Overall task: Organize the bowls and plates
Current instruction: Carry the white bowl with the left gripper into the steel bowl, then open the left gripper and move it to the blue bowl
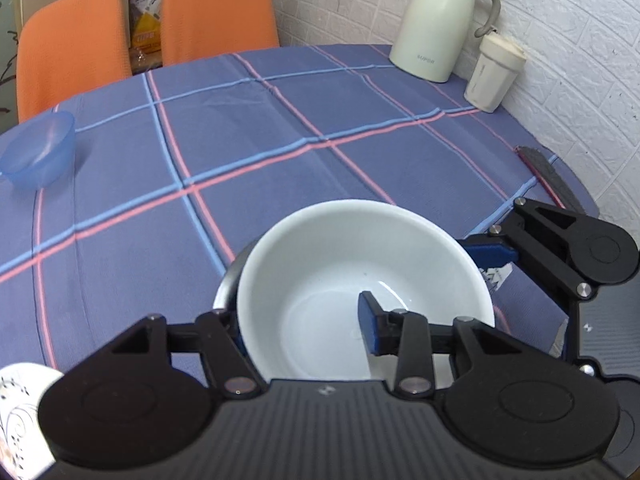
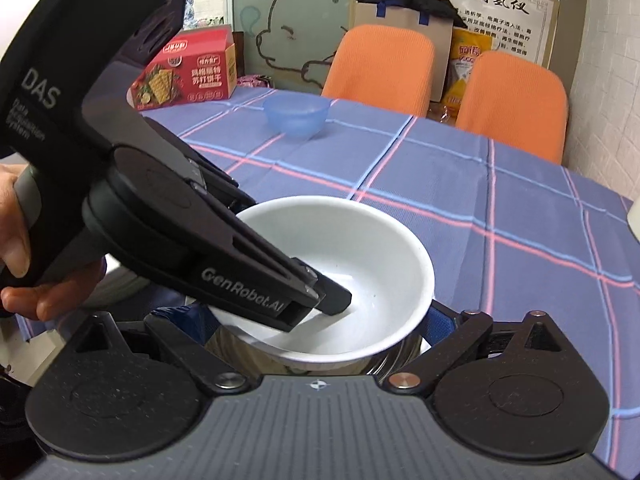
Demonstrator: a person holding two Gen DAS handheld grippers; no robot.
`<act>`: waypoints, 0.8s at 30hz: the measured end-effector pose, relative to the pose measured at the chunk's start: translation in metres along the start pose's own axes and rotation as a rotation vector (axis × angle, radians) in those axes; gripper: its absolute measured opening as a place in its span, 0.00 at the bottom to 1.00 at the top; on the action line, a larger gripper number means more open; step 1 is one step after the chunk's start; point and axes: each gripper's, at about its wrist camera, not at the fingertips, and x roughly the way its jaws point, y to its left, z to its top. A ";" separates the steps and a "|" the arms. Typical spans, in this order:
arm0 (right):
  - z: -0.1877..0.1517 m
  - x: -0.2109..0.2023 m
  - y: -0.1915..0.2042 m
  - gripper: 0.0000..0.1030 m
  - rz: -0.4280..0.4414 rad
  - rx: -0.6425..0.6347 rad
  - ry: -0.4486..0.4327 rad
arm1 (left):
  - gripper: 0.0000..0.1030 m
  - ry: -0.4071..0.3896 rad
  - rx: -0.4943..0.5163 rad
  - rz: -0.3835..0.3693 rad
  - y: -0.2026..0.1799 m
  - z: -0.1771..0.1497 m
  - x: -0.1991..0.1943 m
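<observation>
White bowl (image 1: 360, 280) wall is pinched by the left tool (image 1: 304, 332): one finger inside, one outside the near rim. Bowl sits tilted in a steel bowl (image 2: 394, 354) directly ahead on the desk (image 1: 280, 128). Right tool (image 2: 320, 320) is spread, straddling the steel bowl from the opposite side. Blue bowl (image 2: 296, 114) stands well apart, far left of the left tool.
</observation>
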 end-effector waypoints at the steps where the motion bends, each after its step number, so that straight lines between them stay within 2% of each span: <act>1: -0.002 0.001 0.001 0.84 -0.004 -0.003 0.001 | 0.47 -0.001 0.006 0.007 0.000 -0.001 0.000; 2: -0.002 0.001 0.001 0.84 0.000 -0.010 -0.001 | 0.70 -0.008 0.012 0.014 0.000 -0.001 0.000; 3: -0.007 -0.001 0.004 0.84 0.005 -0.013 -0.004 | 0.84 -0.015 0.018 0.009 -0.001 -0.002 -0.002; 6: -0.013 -0.011 0.008 0.85 -0.014 -0.005 -0.005 | 0.92 -0.031 0.033 0.016 -0.004 -0.001 -0.010; 11: -0.026 -0.034 0.006 0.85 -0.028 0.015 -0.018 | 0.92 -0.049 0.046 0.024 -0.004 0.003 -0.029; 16: -0.036 -0.055 0.002 0.85 -0.035 0.047 -0.039 | 0.92 -0.107 0.017 0.023 0.007 0.005 -0.056; 24: -0.023 -0.049 -0.009 0.85 -0.013 0.101 -0.084 | 0.92 -0.148 -0.034 0.148 0.039 0.004 -0.078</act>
